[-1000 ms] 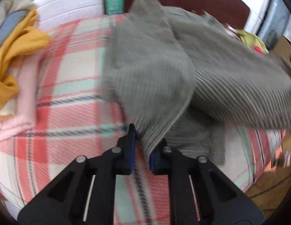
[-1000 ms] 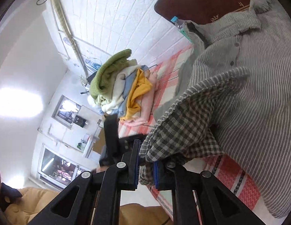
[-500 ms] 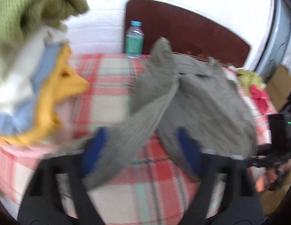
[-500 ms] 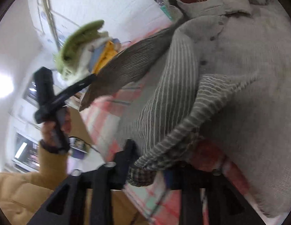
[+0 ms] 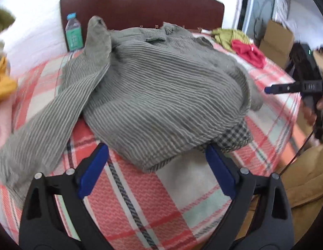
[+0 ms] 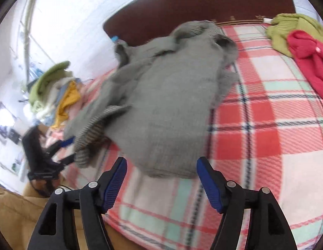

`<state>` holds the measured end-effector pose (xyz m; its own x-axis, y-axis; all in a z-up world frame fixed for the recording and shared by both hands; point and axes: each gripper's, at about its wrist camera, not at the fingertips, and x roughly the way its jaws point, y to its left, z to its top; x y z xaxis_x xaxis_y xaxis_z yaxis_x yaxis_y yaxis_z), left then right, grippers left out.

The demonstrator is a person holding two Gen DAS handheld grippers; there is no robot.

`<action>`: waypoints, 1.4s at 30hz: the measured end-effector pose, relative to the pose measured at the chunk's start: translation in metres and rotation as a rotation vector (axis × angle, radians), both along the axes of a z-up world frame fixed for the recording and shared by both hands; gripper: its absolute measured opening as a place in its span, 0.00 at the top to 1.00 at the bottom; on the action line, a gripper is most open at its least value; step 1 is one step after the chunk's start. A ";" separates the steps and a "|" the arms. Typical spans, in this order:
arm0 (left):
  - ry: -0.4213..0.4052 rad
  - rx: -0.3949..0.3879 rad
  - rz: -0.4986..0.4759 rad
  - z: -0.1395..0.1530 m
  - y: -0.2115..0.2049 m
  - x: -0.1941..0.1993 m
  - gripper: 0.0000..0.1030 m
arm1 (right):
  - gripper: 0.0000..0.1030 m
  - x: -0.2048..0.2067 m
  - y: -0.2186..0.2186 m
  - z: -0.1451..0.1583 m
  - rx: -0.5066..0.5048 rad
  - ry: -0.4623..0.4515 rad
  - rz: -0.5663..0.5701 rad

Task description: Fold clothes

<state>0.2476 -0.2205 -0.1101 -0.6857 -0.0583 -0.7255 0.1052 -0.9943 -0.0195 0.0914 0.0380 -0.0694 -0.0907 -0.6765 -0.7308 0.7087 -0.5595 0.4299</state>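
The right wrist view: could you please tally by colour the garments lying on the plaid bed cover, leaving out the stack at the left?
Grey striped shirt: 1
Green garment: 1
Red garment: 1
Total: 3

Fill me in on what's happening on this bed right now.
A person is folding clothes with a handheld gripper in each hand. The grey striped shirt lies in a rumpled heap on the plaid blanket, one sleeve trailing out to the side. Neither gripper holds it: the left gripper is wide open, and the right gripper is opening with nothing between its fingers. More clothes wait nearby.
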 end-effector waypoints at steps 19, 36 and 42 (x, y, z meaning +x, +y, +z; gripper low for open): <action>0.070 0.106 0.152 0.088 -0.073 -0.008 0.86 | 0.91 -0.033 0.027 0.096 -0.459 -0.025 0.006; -0.095 0.268 0.066 0.015 -0.054 0.023 0.13 | 0.52 -0.011 0.030 0.048 0.051 0.161 -0.115; -0.105 0.354 0.066 -0.004 -0.049 0.013 0.13 | 0.32 0.047 -0.043 0.050 0.012 0.270 0.241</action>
